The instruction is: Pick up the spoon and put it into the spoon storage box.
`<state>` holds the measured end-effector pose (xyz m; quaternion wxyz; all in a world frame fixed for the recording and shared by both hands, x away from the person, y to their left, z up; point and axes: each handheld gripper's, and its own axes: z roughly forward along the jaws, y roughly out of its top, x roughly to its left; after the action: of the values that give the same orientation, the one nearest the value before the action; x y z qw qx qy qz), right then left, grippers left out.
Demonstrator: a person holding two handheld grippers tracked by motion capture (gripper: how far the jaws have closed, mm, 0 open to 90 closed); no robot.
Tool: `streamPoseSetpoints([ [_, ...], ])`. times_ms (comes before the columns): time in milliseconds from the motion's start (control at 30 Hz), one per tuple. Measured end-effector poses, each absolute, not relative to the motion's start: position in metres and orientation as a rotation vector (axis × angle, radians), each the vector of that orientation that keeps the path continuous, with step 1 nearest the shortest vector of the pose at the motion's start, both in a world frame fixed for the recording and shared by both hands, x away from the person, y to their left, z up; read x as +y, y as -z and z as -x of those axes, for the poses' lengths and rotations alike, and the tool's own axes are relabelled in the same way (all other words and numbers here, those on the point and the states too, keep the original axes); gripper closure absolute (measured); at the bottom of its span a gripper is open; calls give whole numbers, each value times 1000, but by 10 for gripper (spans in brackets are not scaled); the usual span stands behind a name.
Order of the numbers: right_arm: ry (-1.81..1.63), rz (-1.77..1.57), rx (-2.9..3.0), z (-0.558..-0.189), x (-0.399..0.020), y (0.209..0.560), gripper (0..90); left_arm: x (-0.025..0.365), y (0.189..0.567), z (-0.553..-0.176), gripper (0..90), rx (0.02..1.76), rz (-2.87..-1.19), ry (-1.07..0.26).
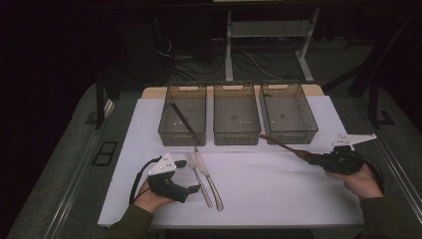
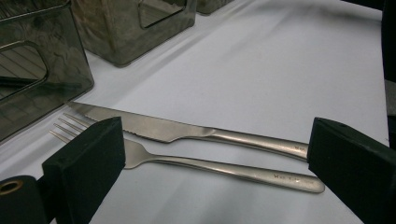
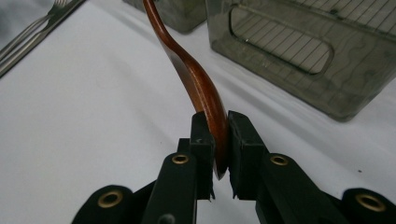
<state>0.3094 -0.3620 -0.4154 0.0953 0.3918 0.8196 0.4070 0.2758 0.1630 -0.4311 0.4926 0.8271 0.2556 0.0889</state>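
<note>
A steel fork (image 1: 199, 179) (image 2: 210, 167) and a steel knife (image 1: 210, 180) (image 2: 187, 131) lie side by side on the white table (image 1: 278, 189), in front of the left bin (image 1: 181, 134). My left gripper (image 1: 195, 188) (image 2: 217, 154) hovers open just left of them, jaws wide apart on either side of the handles. Over the table's right side, my right gripper (image 1: 312, 159) (image 3: 219, 135) is shut on the bowl end of a brown wooden spoon (image 1: 283, 145) (image 3: 187, 70). The spoon's handle points toward the right bin (image 1: 291, 135).
Three smoky see-through bins stand in a row at the back; the middle bin (image 1: 236, 135) looks bare, and a dark thin stick (image 1: 183, 119) lies in the left one. Desk legs and cables (image 1: 249, 59) sit on the floor beyond the table.
</note>
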Motion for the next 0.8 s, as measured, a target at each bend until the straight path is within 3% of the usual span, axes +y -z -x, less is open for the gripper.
streamPoseSetpoints([
  [800,-1209,-1249,2286,-343,-318,377,800,161,431,-276,32,626,-2001,-207],
])
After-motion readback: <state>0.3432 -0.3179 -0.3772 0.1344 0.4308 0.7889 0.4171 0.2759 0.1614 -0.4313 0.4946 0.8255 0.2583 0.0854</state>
